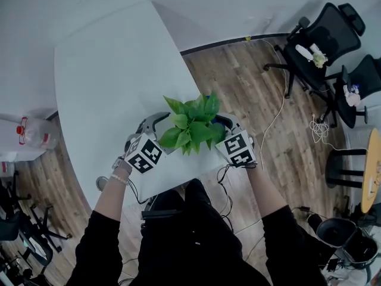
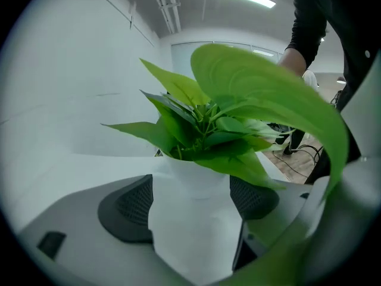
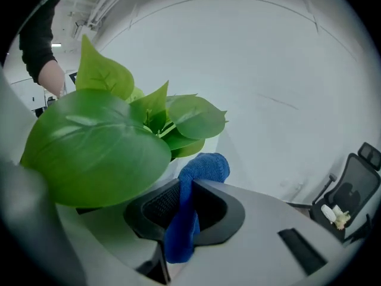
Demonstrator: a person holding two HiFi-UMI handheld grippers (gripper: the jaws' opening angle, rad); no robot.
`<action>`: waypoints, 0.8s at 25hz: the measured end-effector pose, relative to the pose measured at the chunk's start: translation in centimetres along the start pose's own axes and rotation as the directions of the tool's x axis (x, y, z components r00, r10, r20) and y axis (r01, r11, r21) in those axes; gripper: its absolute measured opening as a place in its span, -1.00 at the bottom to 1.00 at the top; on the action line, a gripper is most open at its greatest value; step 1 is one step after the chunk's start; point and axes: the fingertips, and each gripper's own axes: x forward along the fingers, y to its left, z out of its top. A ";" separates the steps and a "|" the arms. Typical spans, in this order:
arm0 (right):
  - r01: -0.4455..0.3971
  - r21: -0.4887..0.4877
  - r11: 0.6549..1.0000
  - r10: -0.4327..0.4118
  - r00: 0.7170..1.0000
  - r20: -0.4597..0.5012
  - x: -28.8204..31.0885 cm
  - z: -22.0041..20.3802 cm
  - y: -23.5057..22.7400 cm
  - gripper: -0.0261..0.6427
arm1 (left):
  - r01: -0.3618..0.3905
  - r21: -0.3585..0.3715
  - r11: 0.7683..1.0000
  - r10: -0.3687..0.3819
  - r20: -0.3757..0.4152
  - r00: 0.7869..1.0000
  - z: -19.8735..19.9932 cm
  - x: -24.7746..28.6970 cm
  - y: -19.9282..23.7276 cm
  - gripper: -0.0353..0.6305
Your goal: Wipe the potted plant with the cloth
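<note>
The right gripper [image 3: 186, 210] is clamped on a blue cloth [image 3: 202, 168], whose folded end sticks out past the jaw tips. It sits just beneath the nearest leaves of the potted plant [image 1: 191, 127]; whether cloth and leaf touch cannot be told. The left gripper [image 2: 191, 202] stands with its jaws spread wide around the white pot [image 2: 196, 243]. The pot fills the gap between the dark ribbed pads [image 2: 131, 207], which lie close against its sides with no clear sign of a squeeze.

The plant stands between the two grippers, at the near edge of the white table [image 1: 113, 70] in front of the person, with its foliage spreading over both sets of jaws.

The task appears to be at the approach to the first wipe, with the cloth brought up to the leaves. The next move seems to call for laying the cloth flat on a broad leaf [image 3: 95, 148] and drawing it lightly outward. The left gripper would need to steady the pot so that it does not slide or tip.

No brand or legible writing shows. The marker cube [image 1: 144, 154] on each gripper carries only black-and-white square patterns. The label on the red-capped bottle [image 1: 36, 133], well off to the left gripper's outer side, is too small to read.
</note>
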 end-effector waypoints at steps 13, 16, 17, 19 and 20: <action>-0.179 -0.119 0.977 0.182 0.983 0.019 -0.4 0.8 3.0 -0.67 | -0.047 0.022 0.999 0.048 -0.008 0.999 0.7 0.2 -1.0 0.30; -0.159 -0.090 0.983 0.162 0.986 0.026 -1.2 0.3 3.9 -0.67 | -0.069 -0.011 0.998 0.069 -0.003 0.998 0.5 0.0 -1.6 0.30; -0.148 -0.078 0.986 0.151 0.988 0.028 -1.5 0.1 4.1 -0.67 | -0.075 -0.021 0.997 0.075 -0.002 0.997 0.5 0.0 -1.9 0.30; -0.130 -0.055 0.990 0.132 0.991 0.031 -2.2 -0.5 4.8 -0.67 | -0.092 -0.039 0.995 0.092 -0.004 0.996 0.5 -0.1 -2.2 0.30; -0.124 -0.047 0.991 0.125 0.992 0.031 -2.5 -0.7 5.2 -0.67 | -0.103 -0.047 0.994 0.103 -0.007 0.995 0.5 -0.1 -2.3 0.30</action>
